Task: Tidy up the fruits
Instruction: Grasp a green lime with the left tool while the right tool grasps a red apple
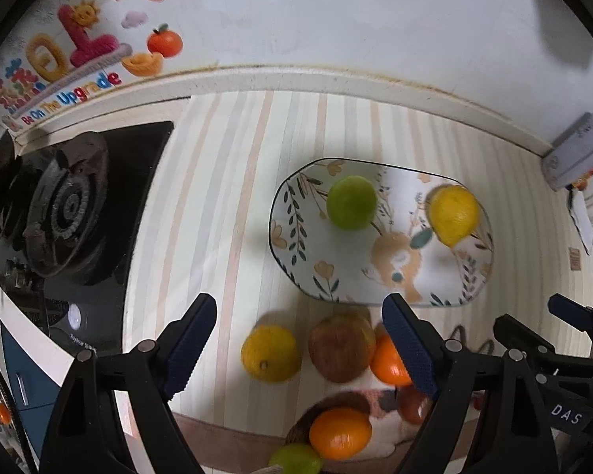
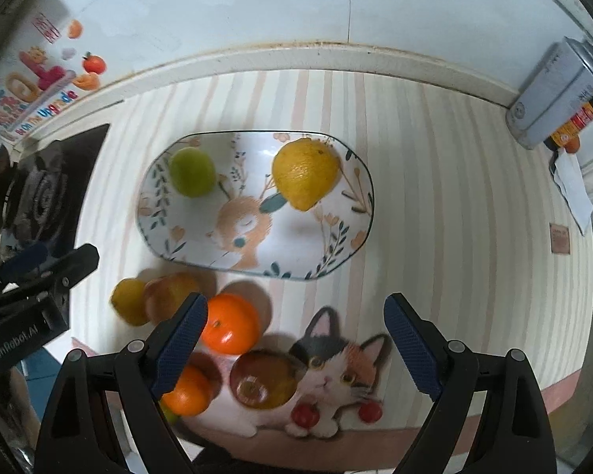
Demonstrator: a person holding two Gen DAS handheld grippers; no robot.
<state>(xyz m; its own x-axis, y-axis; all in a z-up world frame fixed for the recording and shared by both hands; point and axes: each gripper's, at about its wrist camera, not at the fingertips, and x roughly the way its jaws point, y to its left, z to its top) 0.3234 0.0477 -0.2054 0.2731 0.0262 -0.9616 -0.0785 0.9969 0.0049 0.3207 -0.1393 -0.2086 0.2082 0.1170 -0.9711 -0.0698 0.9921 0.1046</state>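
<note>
An oval flower-print plate [image 2: 201,245] [image 1: 296,272] lies on the striped counter. On it rest a green lime [image 2: 191,172] [image 1: 351,202] and a yellow lemon [image 2: 304,173] [image 1: 452,210]. Nearer the front edge lie a second lemon [image 1: 271,352] [image 2: 128,306], an apple [image 1: 340,347] [image 2: 170,292], two oranges [image 2: 229,324] [image 2: 186,391] and a darker apple [image 2: 265,379]. My left gripper [image 1: 300,347] hangs open above the loose fruit and holds nothing. My right gripper [image 2: 296,339] is open too, empty, above the cat-print mat [image 2: 336,371].
A black gas stove [image 1: 67,205] fills the counter's left side. A metal tin [image 2: 553,94] stands at the back right by the wall. A colourful sticker [image 1: 71,51] is on the wall. The counter's front edge [image 2: 494,414] runs just below the mat.
</note>
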